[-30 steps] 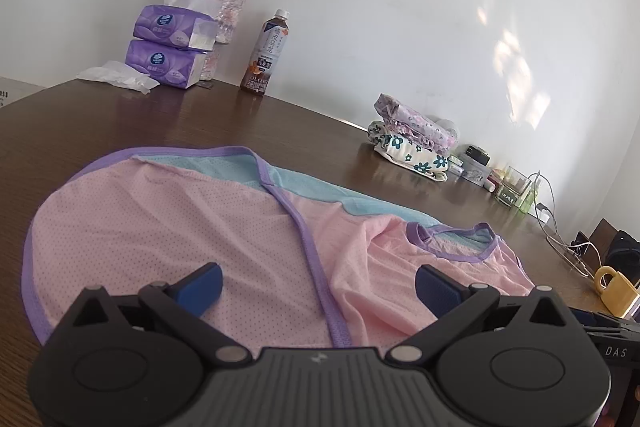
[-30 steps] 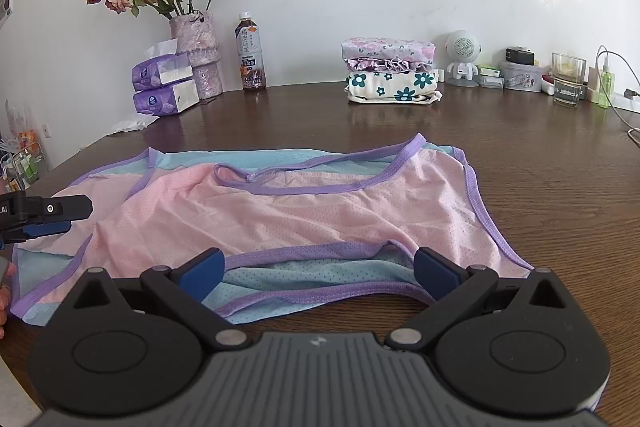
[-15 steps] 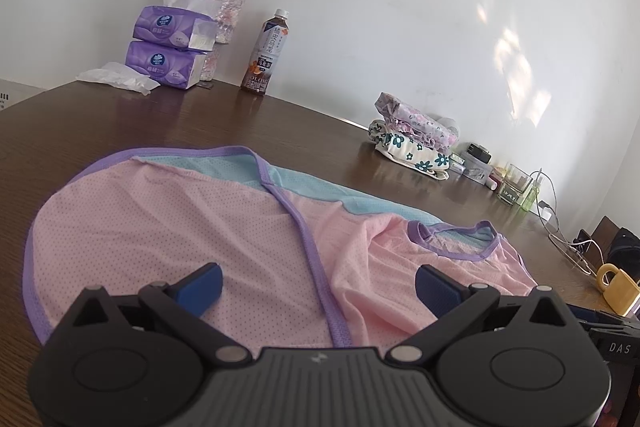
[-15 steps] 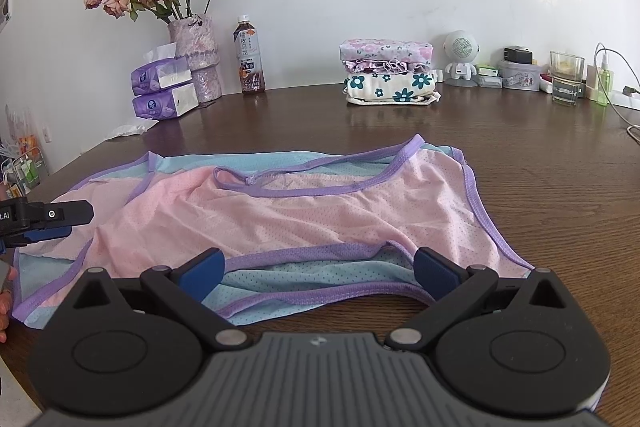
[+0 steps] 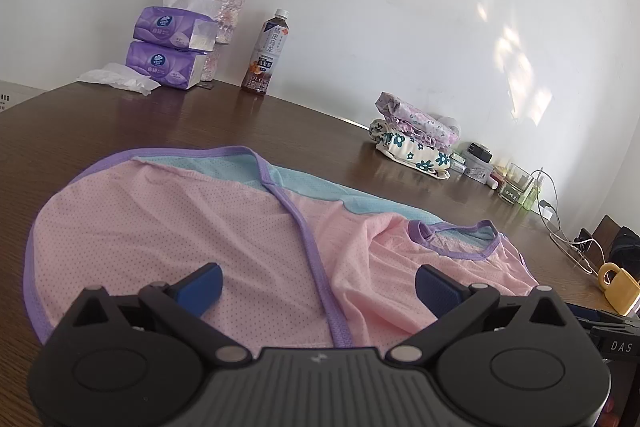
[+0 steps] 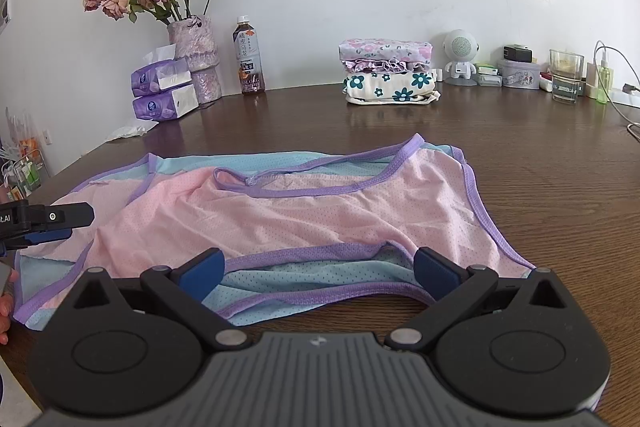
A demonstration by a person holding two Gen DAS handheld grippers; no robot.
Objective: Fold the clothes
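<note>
txt | bottle (image 5: pixel 267 57) label: "oolong" | right tool (image 5: pixel 618 346): "das" | left tool (image 6: pixel 40 223): ".ai"

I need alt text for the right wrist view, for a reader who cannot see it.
A pink and blue mesh garment with purple trim lies spread on a brown wooden table, in front of the open right gripper. Folded floral clothes are stacked near the wall.

I saw a pink dotted top (image 6: pixel 320 223) with purple trim and pale blue lining, dark brown table (image 6: pixel 540 163), purple tissue packs (image 5: pixel 170 45), a yellow mug (image 5: pixel 618 287).
</note>
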